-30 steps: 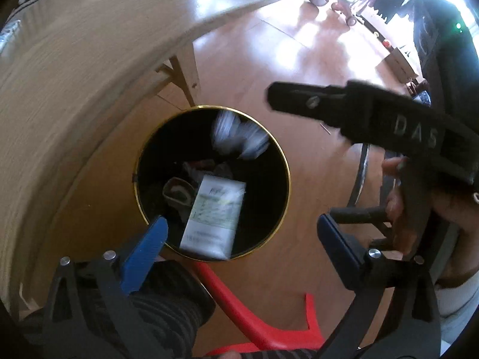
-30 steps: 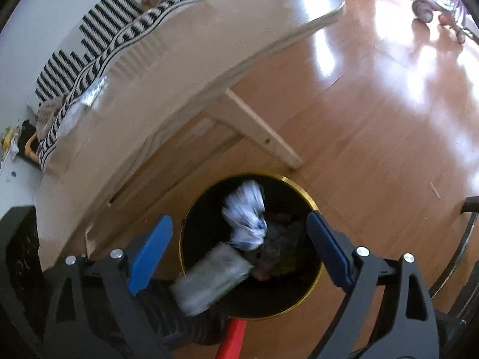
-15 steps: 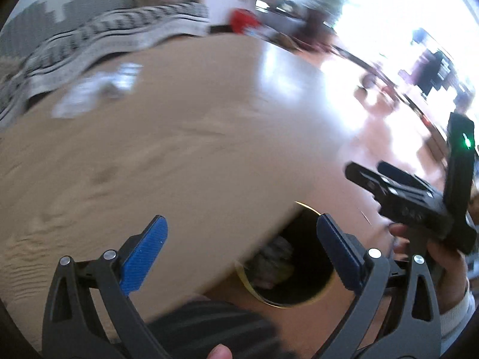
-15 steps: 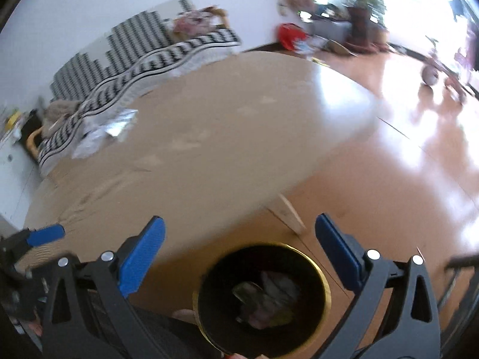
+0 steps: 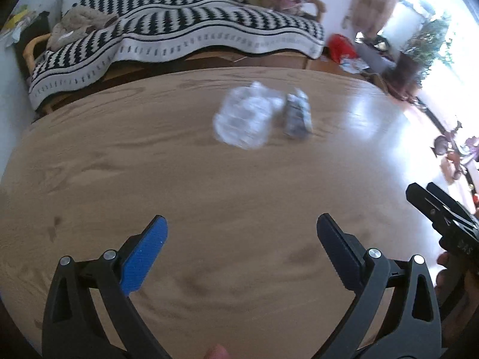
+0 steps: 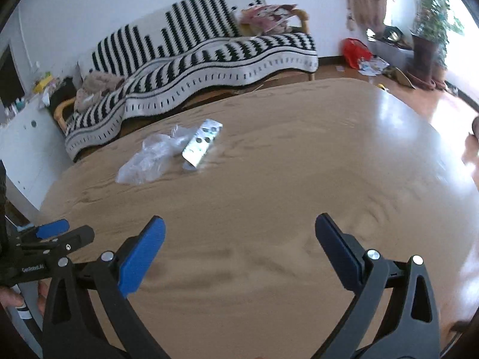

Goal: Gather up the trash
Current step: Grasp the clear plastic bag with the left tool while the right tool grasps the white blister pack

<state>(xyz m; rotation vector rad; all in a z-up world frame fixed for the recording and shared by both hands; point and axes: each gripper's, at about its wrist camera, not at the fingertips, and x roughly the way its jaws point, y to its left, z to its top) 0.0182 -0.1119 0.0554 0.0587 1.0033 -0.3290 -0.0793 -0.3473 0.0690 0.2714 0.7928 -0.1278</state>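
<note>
1. The left gripper is held over the near part of the wooden table and looks forward across it. Its two fingers stand wide apart, and only bare wood shows between them. In the right wrist view this same gripper appears at the far left edge, just beyond the table's rim, with a hand around its handle.

2. Further to the right, on the far half of the table, lies the trash. A crumpled clear plastic bag rests flat on the wood; it is blurred in the left wrist view and sharper in the right wrist view.

3. Just beside the bag, on its right, lies a silver blister pack, a flat foil strip with round pockets. Its near corner seems to touch the bag or to be very close; I cannot tell which. In the left wrist view the pack is only a grey blur. Both pieces are well apart from either gripper.

4. The right gripper is also held over the near part of the table, pointing forward, with its fingers spread wide and nothing between them. In the left wrist view it comes in from the right edge, lower than the trash.

5. Behind the table stands a sofa with a black-and-white striped blanket.
</note>
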